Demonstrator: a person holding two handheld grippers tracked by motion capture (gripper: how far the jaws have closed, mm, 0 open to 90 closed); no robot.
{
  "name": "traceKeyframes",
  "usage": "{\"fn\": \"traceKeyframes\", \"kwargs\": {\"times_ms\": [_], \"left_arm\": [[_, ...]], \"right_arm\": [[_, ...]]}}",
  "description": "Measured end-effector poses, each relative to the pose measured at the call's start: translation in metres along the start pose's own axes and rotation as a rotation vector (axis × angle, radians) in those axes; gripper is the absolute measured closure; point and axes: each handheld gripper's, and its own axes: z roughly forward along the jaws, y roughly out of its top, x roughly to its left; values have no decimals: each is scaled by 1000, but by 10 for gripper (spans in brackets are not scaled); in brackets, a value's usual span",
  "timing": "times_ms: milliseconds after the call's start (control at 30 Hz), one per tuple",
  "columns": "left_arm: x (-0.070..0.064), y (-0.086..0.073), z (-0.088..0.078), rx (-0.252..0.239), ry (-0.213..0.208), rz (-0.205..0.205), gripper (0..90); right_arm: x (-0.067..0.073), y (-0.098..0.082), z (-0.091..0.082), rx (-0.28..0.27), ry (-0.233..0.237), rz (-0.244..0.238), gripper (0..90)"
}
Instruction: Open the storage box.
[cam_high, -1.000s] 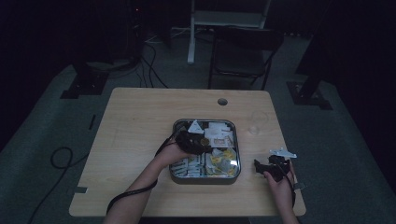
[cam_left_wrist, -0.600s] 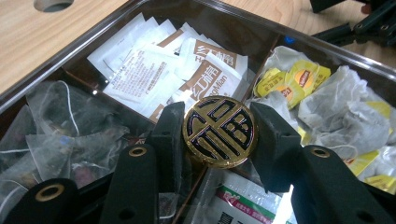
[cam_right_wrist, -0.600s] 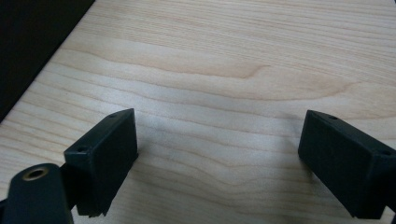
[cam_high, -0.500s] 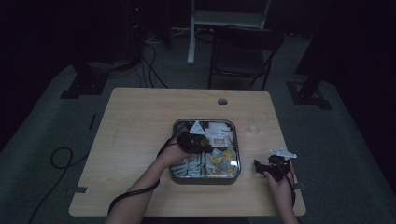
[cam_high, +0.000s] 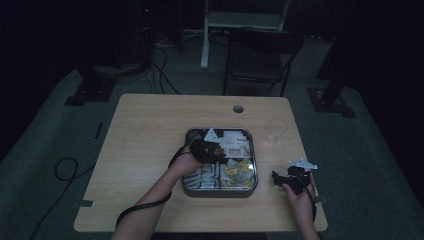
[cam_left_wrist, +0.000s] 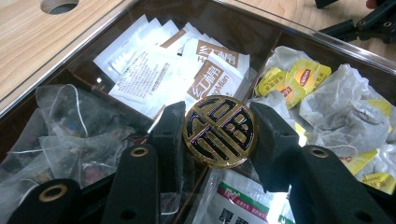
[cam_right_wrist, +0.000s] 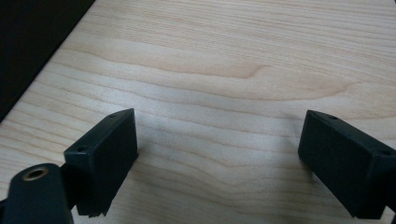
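From above, the left claw (cam_high: 212, 150) sits over the metal tray (cam_high: 190, 186) on the table (cam_high: 150, 125). Its own camera shows a round gold and black knob (cam_left_wrist: 219, 130) squeezed between its two sides, above the tea bags (cam_left_wrist: 327, 107). The right claw (cam_right_wrist: 219, 158) stands wide apart over bare wood.

1. Left gripper (cam_left_wrist: 219, 133): matte black plastic, two blocky jaws w/ flat inner pads; brass-ringed rivet holes on the link arms.
2. Right gripper (cam_right_wrist: 219, 161): same black build, squared jaw blocks, tiny screw holes at corners, one brass eyelet.
3. Black cable trails along left forearm.
4. Forearms bare, no sleeves visible.
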Motion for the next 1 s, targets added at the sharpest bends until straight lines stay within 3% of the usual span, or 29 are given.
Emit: {"fn": "traceKeyframes", "kwargs": {"times_ms": [533, 1000], "left_arm": [[4, 8, -26, -28, 20, -3, 596], [11, 6, -51, -56, 41, -17, 596]], "right_arm": [[0, 0, 0, 1, 0, 2, 114], [0, 0, 0, 1, 0, 2, 114]]}}
